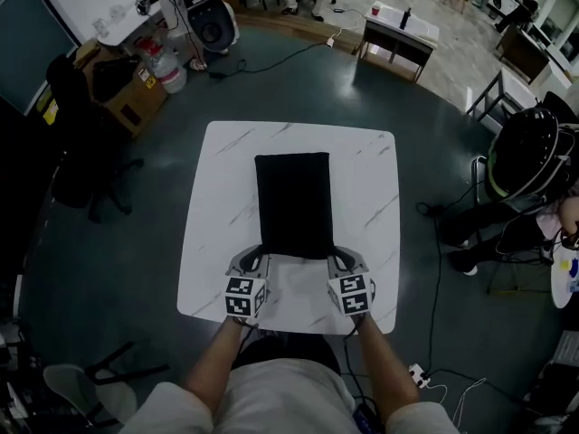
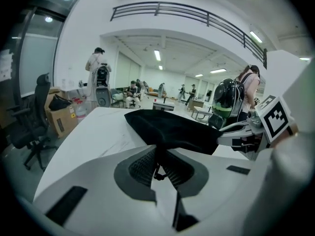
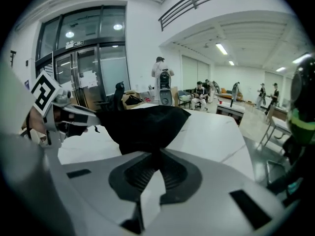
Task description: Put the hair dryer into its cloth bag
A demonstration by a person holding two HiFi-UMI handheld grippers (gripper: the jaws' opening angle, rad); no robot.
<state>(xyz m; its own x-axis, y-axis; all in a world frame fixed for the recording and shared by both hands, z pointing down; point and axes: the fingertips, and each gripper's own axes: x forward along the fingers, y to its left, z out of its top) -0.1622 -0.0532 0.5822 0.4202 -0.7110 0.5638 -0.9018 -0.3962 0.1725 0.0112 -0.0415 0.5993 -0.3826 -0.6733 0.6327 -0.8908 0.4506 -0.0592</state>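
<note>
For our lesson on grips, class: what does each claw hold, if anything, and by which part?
Both hold the black cloth bag: the left claw pinches its near left corner, the right claw its near right corner.

White marble table (image 1: 222, 188); cardboard box (image 1: 136, 105), black office chair (image 1: 77, 147) at left.

Open hall: white walls (image 2: 83, 43), railed balcony (image 2: 197, 16) up top, ceiling strip lights (image 2: 157, 55) on. Glass doors (image 3: 83, 68) on one side. Dark glossy floor (image 1: 136, 242), cables (image 1: 438, 260) trailing across. White marble-look table (image 1: 217, 197) centre. Black office chair (image 1: 86, 165) and cardboard box (image 1: 136, 98) off to its left, small desk (image 1: 398, 30) beyond. People (image 2: 132, 90) seated far back.
</note>
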